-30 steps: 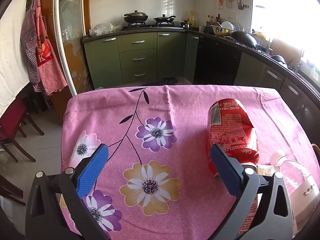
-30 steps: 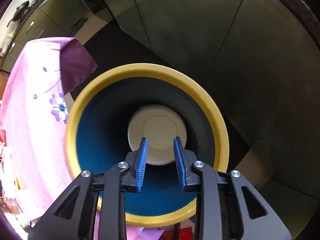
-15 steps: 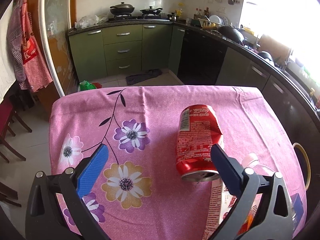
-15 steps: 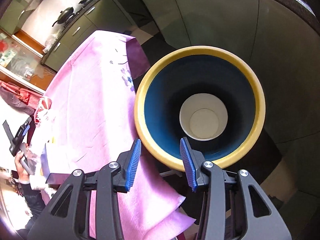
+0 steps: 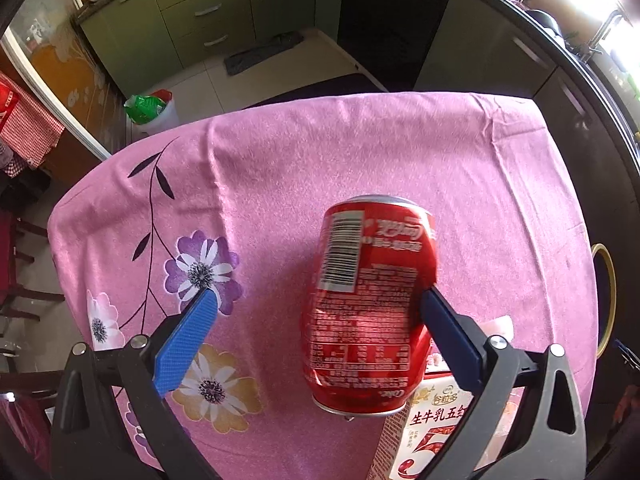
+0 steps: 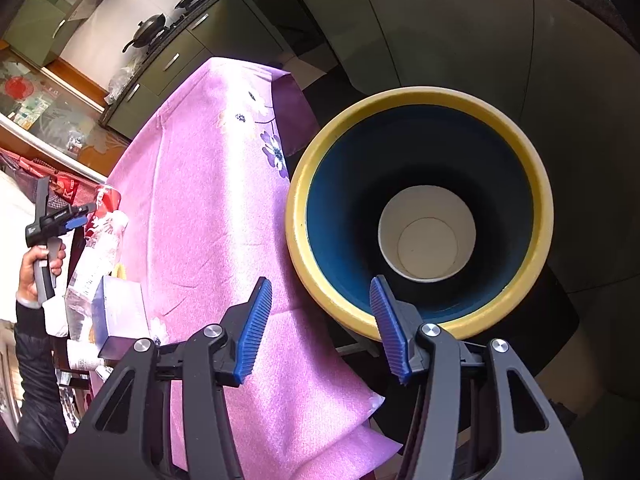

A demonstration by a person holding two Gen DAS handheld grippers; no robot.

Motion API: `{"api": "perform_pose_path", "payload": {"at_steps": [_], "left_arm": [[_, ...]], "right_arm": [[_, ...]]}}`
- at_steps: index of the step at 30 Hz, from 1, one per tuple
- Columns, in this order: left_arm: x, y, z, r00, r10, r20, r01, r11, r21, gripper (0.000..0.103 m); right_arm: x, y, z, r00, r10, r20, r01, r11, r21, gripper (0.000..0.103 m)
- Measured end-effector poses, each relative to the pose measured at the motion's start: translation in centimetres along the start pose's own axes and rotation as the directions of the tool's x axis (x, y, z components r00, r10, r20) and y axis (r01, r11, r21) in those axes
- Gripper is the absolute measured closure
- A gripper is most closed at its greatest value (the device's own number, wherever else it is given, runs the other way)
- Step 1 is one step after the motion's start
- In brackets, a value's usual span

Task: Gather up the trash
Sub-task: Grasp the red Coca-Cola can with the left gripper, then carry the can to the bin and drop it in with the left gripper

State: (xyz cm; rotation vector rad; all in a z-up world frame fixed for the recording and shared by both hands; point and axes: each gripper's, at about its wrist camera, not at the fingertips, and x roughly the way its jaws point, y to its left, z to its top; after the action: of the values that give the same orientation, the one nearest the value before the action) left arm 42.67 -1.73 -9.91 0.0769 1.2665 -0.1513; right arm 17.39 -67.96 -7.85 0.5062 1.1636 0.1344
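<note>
A dented red cola can (image 5: 368, 312) lies on its side on the pink flowered tablecloth (image 5: 360, 160). My left gripper (image 5: 317, 294) is open and tilted down over it. The can lies between the fingers, with the right pad at its side and the left pad well apart. My right gripper (image 6: 320, 284) hovers by the near rim of a yellow-rimmed blue bin (image 6: 536, 168). Its jaws are opening with nothing between them. A white paper cup (image 6: 426, 232) lies at the bin's bottom. The right wrist view also shows the left gripper (image 6: 76, 220) and the can (image 6: 106, 200).
A printed carton (image 5: 432, 432) lies just below the can. A plastic bottle (image 6: 100, 256) and a blue-white box (image 6: 120, 312) sit near the table's edge. The bin's rim (image 5: 606, 300) shows beside the table. Kitchen cabinets (image 5: 180, 20) stand beyond, and a person's hand (image 6: 40, 264) holds the left gripper.
The left gripper has tipped downward and moved forward, so the can now lies between its fingers. The right gripper has drawn back from above the bin and its jaws have widened.
</note>
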Motion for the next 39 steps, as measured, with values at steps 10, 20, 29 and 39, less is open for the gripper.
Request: {"api": "perform_pose_path", "payload": {"at_steps": [10, 20, 29, 39], "left_arm": [[0.9, -1.3, 0.8, 0.996, -0.045, -0.072, 0.047, 0.999, 0.018, 0.006], [3.0, -2.3, 1.4, 0.989, 0.057, -0.133, -0.050, 0.997, 0.056, 0.006], [4.5, -1.7, 2.6, 0.980, 0.036, -0.194, -0.027, 0.998, 0.050, 0.007], [5.1, -3.1, 2.0, 0.979, 0.046, -0.197, -0.026, 0.995, 0.100, 0.034]], "right_arm": [[1.7, 0.5, 0.6, 1.000, 0.016, -0.023, -0.016, 1.000, -0.007, 0.049], [3.5, 1.0, 1.2, 0.998, 0.026, -0.049, -0.027, 0.999, -0.019, 0.048], [4.6, 0.8, 1.5, 0.998, 0.027, -0.055, -0.027, 1.000, -0.014, 0.048], [5.4, 0.9, 1.5, 0.998, 0.037, -0.059, -0.038, 0.999, -0.017, 0.048]]}}
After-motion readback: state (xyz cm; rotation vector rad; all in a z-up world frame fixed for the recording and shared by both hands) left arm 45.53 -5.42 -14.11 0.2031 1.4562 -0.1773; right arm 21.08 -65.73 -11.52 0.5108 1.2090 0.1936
